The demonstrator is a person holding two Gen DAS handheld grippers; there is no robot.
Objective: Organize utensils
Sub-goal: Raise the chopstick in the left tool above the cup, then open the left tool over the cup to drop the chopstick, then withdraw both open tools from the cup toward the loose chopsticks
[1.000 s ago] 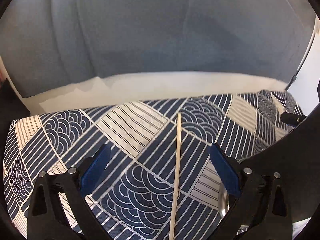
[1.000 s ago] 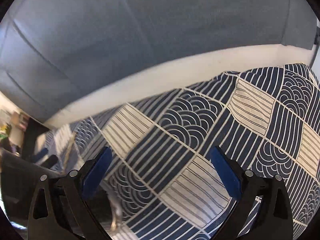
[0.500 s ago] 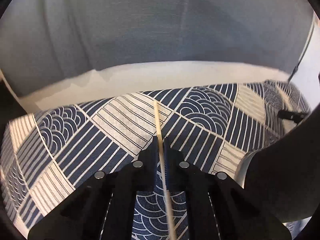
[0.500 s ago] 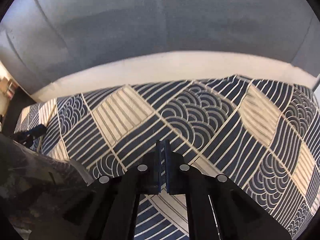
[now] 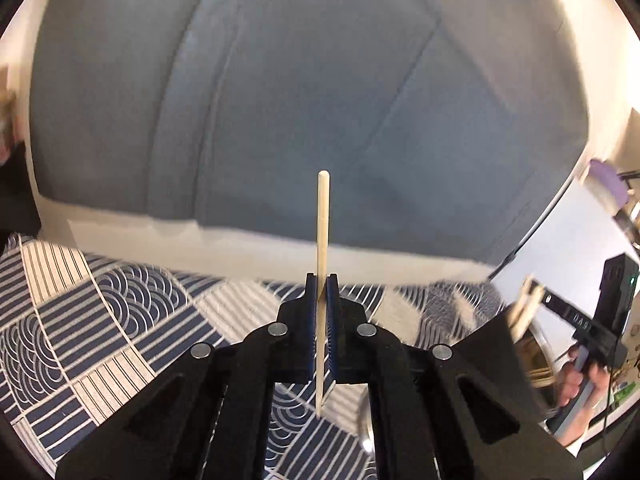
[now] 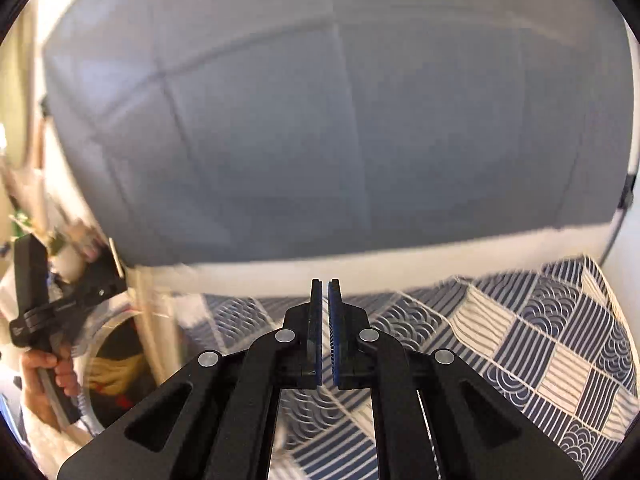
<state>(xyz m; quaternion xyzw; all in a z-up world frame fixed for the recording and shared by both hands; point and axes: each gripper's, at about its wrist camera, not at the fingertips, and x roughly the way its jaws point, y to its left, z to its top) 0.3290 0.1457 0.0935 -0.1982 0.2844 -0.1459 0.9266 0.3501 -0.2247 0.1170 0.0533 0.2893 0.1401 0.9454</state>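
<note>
Left claw [image 5: 320, 300]: closed fully on a single wooden chopstick [image 5: 323, 240]. The pads grip it near mid-length; the upper part stands almost upright above the tips and the lower end hangs clear of the patterned cloth [image 5: 100, 320] on the bench. The stick is off the surface and carried by this claw alone.

Right claw [image 6: 325, 300]: pads drawn together with only a hairline slit between them. Nothing is visible between the pads in the right wrist view. In the left wrist view, a pale stick-like shape shows at the right claw [image 5: 528, 308], too blurred to confirm as a chopstick. Held item: cannot tell.

A round container [image 6: 116, 360] with a pale rim sits at the left of the right wrist view, beside the other handset; contents unclear.

Step in hand, as judged: carry the stick to its storage place. Recommendations:
- Keep the grip firm; a thin round stick pivots easily between flat pads.
- Move level and slowly, as both views show motion blur.
- Lower the hanging end into the receptacle first, then release.
- Keep the two claws well apart during transfer to avoid knocking the stick.
</note>
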